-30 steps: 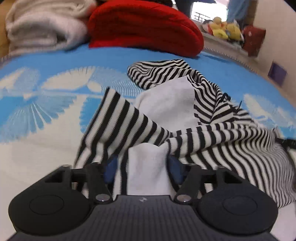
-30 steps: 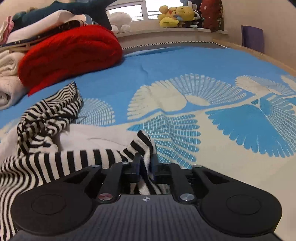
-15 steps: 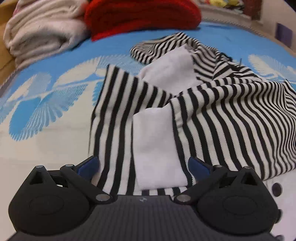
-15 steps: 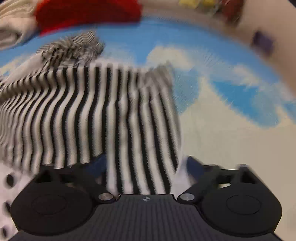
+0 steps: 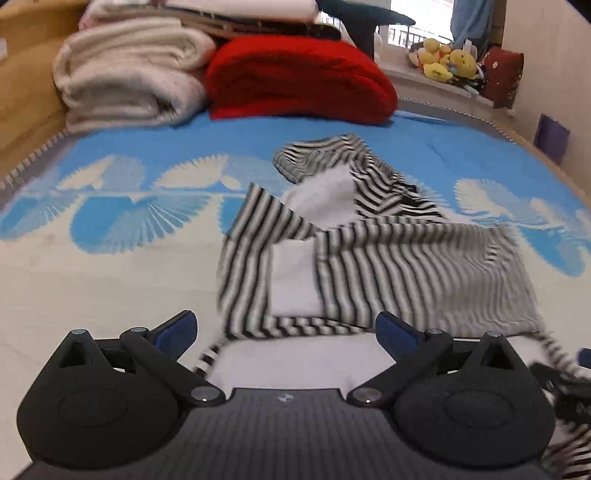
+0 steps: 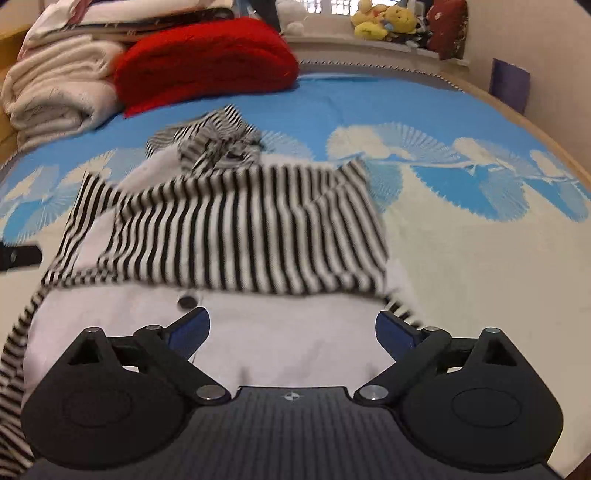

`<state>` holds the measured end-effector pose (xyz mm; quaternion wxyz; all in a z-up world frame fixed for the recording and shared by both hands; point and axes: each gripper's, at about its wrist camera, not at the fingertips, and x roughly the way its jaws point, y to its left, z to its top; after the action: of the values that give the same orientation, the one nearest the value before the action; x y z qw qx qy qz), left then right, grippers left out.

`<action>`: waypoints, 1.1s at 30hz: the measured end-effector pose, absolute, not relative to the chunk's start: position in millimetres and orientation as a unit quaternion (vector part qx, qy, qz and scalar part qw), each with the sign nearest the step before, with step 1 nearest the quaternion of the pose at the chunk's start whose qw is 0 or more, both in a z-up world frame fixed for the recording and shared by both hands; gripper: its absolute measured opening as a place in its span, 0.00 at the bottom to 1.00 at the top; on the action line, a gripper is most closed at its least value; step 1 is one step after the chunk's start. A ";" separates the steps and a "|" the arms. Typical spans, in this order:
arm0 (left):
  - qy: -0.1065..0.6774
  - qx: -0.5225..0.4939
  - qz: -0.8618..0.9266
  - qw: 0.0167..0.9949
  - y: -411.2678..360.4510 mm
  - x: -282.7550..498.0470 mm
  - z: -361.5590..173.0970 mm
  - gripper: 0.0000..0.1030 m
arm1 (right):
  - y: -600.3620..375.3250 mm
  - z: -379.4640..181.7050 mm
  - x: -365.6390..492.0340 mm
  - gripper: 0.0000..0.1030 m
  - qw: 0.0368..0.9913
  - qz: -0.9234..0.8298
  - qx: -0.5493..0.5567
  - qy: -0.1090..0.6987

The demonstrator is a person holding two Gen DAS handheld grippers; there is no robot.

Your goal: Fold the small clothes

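- Left tool point(image 5: 286, 328): blue-padded jaws spread wide, gripping nothing, poised over the near hem.
- Black-and-white striped knit garment with white lining point(image 5: 369, 258): lies half-folded on the blue-and-cream patterned bed cover point(image 5: 110, 280); probably light, limp, non-slippery; best pinched at hem corners.
- Right tool point(image 6: 291, 325): jaws likewise spread, empty, above the white lining.

Blue-cream bedspread point(image 5: 110, 280), bright window point(image 5: 417, 22) behind, beige wall point(image 6: 535, 40).
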<state>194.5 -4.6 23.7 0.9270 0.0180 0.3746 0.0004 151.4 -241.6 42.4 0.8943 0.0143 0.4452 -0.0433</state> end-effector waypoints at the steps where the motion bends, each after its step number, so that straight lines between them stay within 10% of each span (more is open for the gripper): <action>1: 0.373 0.030 0.011 0.927 -5.2 197.8 17.7 1.00 | -238.0 38.0 153.4 0.93 0.891 -0.041 0.005 0.451; 33: 0.417 0.064 0.020 0.906 2.8 232.2 -13.9 1.00 | -224.4 24.3 164.6 0.93 0.887 -0.026 -0.028 0.460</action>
<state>232.2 2.8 -13.9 0.9063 0.0639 0.4172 0.0198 164.6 -224.4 24.3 0.8874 -0.0278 0.4595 -0.0262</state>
